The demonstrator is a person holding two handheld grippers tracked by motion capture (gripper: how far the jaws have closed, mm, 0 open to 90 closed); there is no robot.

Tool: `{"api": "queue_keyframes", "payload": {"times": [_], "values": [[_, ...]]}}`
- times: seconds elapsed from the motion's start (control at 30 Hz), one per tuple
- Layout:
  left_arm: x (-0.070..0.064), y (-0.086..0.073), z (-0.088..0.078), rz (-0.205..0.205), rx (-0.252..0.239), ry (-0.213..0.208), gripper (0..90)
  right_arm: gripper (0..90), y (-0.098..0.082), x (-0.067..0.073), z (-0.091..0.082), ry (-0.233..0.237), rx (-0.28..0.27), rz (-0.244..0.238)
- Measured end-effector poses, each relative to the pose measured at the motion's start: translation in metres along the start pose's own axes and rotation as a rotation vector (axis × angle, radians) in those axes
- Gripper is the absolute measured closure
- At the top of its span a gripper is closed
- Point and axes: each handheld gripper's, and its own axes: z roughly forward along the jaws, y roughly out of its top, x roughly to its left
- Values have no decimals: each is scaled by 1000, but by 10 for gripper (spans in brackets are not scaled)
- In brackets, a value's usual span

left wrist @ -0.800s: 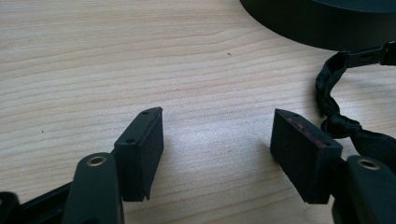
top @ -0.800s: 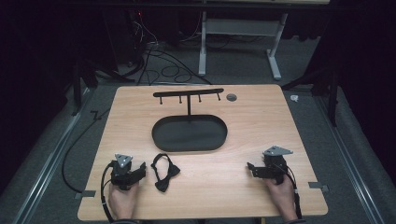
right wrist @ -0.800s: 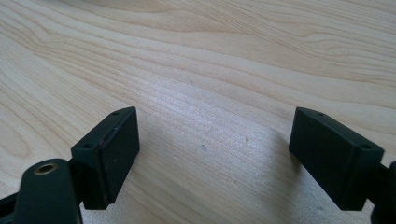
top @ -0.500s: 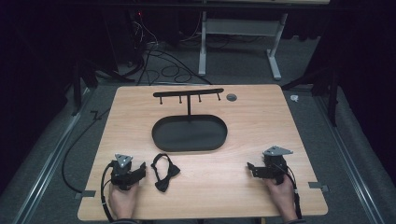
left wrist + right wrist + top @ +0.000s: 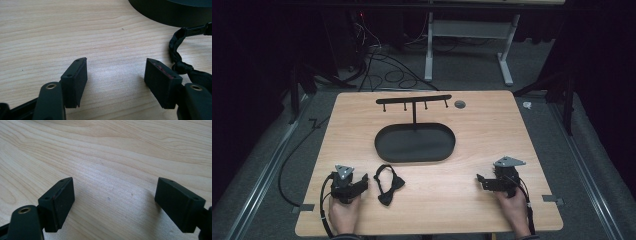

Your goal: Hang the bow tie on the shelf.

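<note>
A black bow tie [image 5: 387,183] with its strap lies on the wooden table [image 5: 482,130] near the front left, just in front of a black oval tray [image 5: 414,143]. My left gripper [image 5: 362,181] rests on the table just left of the bow tie, open, with bare wood between its jaws. In the left gripper view [image 5: 116,72] the bow tie [image 5: 186,67] lies right of the right jaw. My right gripper [image 5: 482,181] rests at the front right, open, with nothing between its jaws [image 5: 113,195].
A black stand with a hook bar [image 5: 413,100] rises from the tray's back edge. A small round grey hole [image 5: 459,104] sits in the table beside it. Cables [image 5: 377,70] and a white frame [image 5: 467,30] lie on the floor beyond the table.
</note>
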Motion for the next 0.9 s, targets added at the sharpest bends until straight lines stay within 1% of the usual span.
{"api": "queue_keyframes", "payload": {"times": [0.13, 0.43, 0.5, 0.63, 0.7, 0.8, 0.9], "values": [[0, 0, 0, -1, 0, -1, 356, 173, 0, 0, 0, 2, 0, -6], [1, 0, 0, 2, 0, -3, 359, 174, 0, 0, 0, 1, -1, -2], [0, 0, 0, 8, 5, -3, 349, 174, 0, 0, 0, 1, -1, -2], [-1, 0, 0, 5, 4, -5, 316, 174, 0, 0, 0, 1, -1, -3], [-1, 0, 0, 5, 4, -6, 317, 174, 0, 0, 0, 1, -1, -3], [0, 2, -1, -11, 21, -13, 324, 174, 0, 0, 0, 1, -1, -3], [-3, 3, -4, -7, 11, -22, 344, 174, 0, 0, 0, 1, -1, -3]]}}
